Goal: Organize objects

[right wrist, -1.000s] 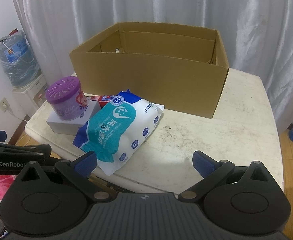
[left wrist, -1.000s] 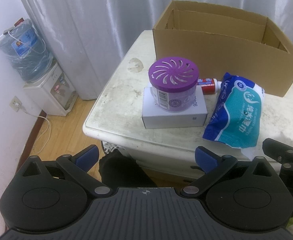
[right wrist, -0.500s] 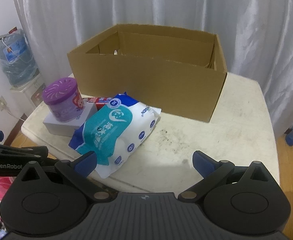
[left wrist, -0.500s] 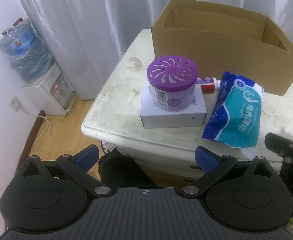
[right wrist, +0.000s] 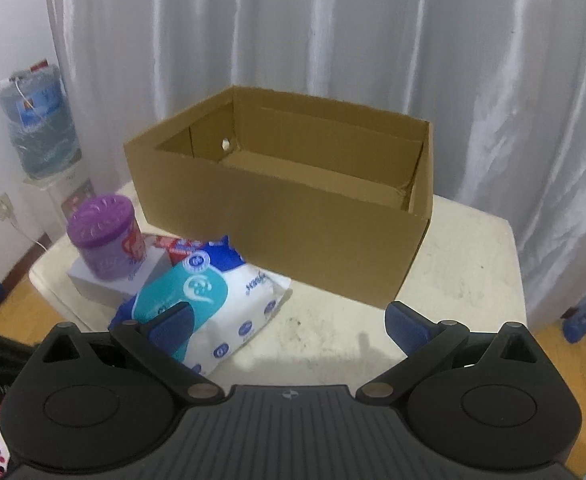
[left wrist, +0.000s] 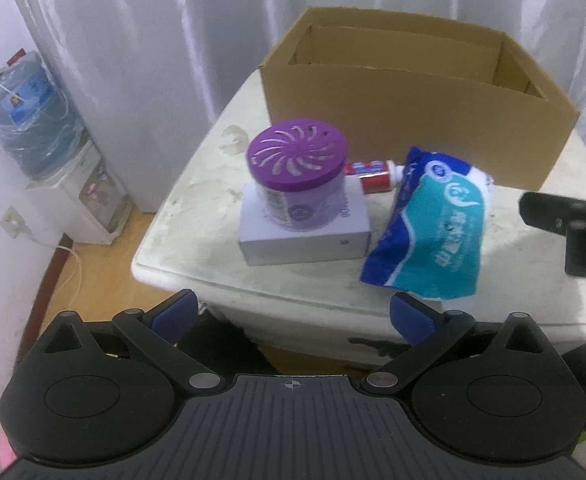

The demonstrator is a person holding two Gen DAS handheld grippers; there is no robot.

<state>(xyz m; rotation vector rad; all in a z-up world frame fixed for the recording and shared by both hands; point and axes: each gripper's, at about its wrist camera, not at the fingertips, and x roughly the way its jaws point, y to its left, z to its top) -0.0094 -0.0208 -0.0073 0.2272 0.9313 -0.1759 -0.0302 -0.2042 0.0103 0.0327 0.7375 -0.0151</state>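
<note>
- Looking out from my left claw [left wrist: 293,312], I see the table [left wrist: 197,200] is closer than it was a moment ago.
- Both claws are spread wide with nothing in them. My right claw [right wrist: 289,320] has moved up too, and now I can see the bottom of the box [right wrist: 333,216], straight ahead of it.
- The purple jar [left wrist: 297,176] sits on the white carton [left wrist: 305,236], straight ahead of my left claw. The little tube [left wrist: 373,174] lies just behind it.
- The wipes pack [right wrist: 209,300] lies right past my right claw's left finger.
- Nothing is in the box yet, so I think a first grab comes next.
</note>
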